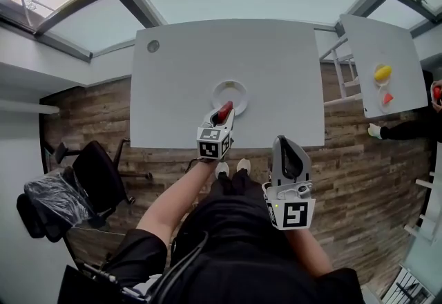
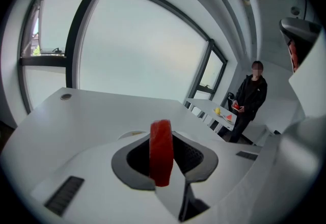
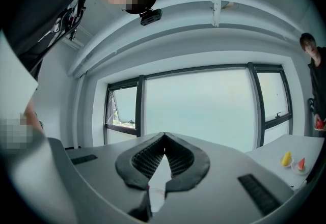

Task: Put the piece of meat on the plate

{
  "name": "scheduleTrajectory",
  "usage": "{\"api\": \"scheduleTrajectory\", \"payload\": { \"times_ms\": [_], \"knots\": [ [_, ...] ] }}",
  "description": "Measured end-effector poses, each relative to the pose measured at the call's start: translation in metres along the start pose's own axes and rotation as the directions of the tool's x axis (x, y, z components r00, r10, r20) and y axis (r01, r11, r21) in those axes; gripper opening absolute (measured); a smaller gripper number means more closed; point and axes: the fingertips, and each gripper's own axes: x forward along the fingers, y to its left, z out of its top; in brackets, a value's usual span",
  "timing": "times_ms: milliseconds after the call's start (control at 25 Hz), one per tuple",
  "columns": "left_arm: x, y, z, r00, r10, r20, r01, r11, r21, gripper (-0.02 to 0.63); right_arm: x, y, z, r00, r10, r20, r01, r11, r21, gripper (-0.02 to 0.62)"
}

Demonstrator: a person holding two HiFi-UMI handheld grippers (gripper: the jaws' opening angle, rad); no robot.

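Our left claw (image 2: pixel 162 136) stands narrow, clamped on the piece of meat (image 2: pixel 161 152), a red slab held on edge between the dark pads with its lower end hanging free. From the head view the meat sits over the near rim of the plate (image 1: pixel 235 90), not yet resting on it; how much air is left under it we cannot tell. To do this step well, we judge that the claw should go a little further in, so the meat is over the middle of the plate rather than its rim. It should then sink until the free end touches and open only then. Since the slab stands upright, it will likely topple flat when released, so we should lean it toward the plate's centre and draw straight back without dragging it. Our right claw (image 3: pixel 164 139) is closed tip to tip with nothing in it, and it waits nearer to us than the plate and to its right. The plate lies near the front edge of the pale grey surface (image 1: pixel 276 74), with a round grommet (image 1: pixel 152 46) far beyond it to the left. Well to the right of the plate are a second table (image 1: pixel 383 33) carrying small yellow and red things, a standing person (image 2: pixel 249 101), the wooden floor (image 1: pixel 359 171) and large windows.
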Motion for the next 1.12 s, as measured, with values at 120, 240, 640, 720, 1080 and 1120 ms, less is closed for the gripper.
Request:
{"api": "scheduleTrajectory", "payload": {
  "times_ms": [120, 240, 640, 720, 1080, 1120],
  "knots": [
    [0.022, 0.004, -0.017, 0.995, -0.045, -0.086, 0.047, 0.998, 0.027, 0.095, 0.0, -0.003, -0.003, 1.0, -0.009, -0.012, 0.009, 1.0, -0.004, 0.003],
    [0.041, 0.007, -0.031, 0.987, -0.082, -0.138, 0.084, 0.996, 0.012, 0.095, 0.001, -0.008, -0.007, 1.0, -0.019, -0.023, 0.018, 1.0, -0.009, 0.003],
    [0.065, 0.036, -0.059, 0.984, -0.016, -0.178, 0.002, 0.997, -0.077, 0.095, -0.005, -0.014, -0.021, 0.998, -0.031, -0.061, 0.029, 0.999, -0.025, 0.003],
    [0.071, 0.037, -0.062, 0.983, -0.019, -0.185, 0.002, 0.996, -0.092, 0.095, -0.007, -0.015, -0.024, 0.997, -0.035, -0.073, 0.033, 0.999, -0.034, 0.003],
    [0.096, 0.033, -0.07, 0.966, -0.071, -0.25, 0.051, 0.995, -0.084, 0.095, -0.02, -0.023, -0.029, 0.993, -0.067, -0.099, 0.061, 0.996, -0.06, 0.003],
    [0.098, 0.033, -0.07, 0.964, -0.074, -0.254, 0.051, 0.994, -0.095, 0.095, -0.02, -0.023, -0.029, 0.993, -0.068, -0.098, 0.062, 0.996, -0.06, 0.003]
  ]
}}
